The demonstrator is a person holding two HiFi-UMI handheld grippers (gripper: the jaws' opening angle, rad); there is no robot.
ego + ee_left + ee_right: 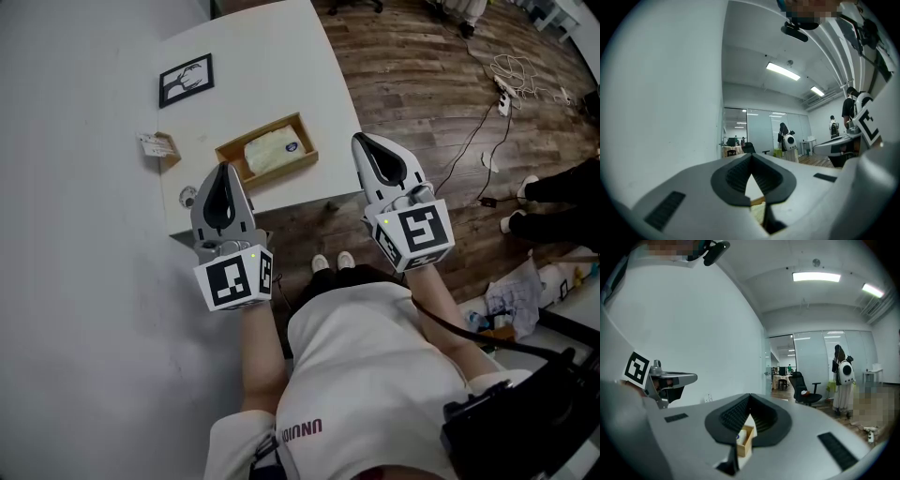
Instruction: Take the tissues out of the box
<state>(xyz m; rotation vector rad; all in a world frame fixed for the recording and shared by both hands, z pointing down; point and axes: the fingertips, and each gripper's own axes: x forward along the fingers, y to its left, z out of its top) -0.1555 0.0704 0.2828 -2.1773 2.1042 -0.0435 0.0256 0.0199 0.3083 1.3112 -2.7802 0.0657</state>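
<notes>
**Left tool** (pixel 223 171): clenched, tips met, nothing gripped. It is held level over the near left edge of the desk (pixel 281 56).

**Right tool** (pixel 362 141): likewise clenched and empty. It is held level at the desk's near right corner, partly over the wooden floor (pixel 422 84).

**Tissue pack** (pixel 272 148): lying inside the open wooden box (pixel 281 171) on the desk, just beyond and between the 2 tools, touched by neither.

**Other items:**
- 1 black framed picture (pixel 186 80) is noted far left.
- 1 small card (pixel 157 145) is noted left of the box.
- 1 small round object (pixel 187 196) is seen just left of the left tool.
- Cables (pixel 497 84) are recorded on the floor at far right.
</notes>
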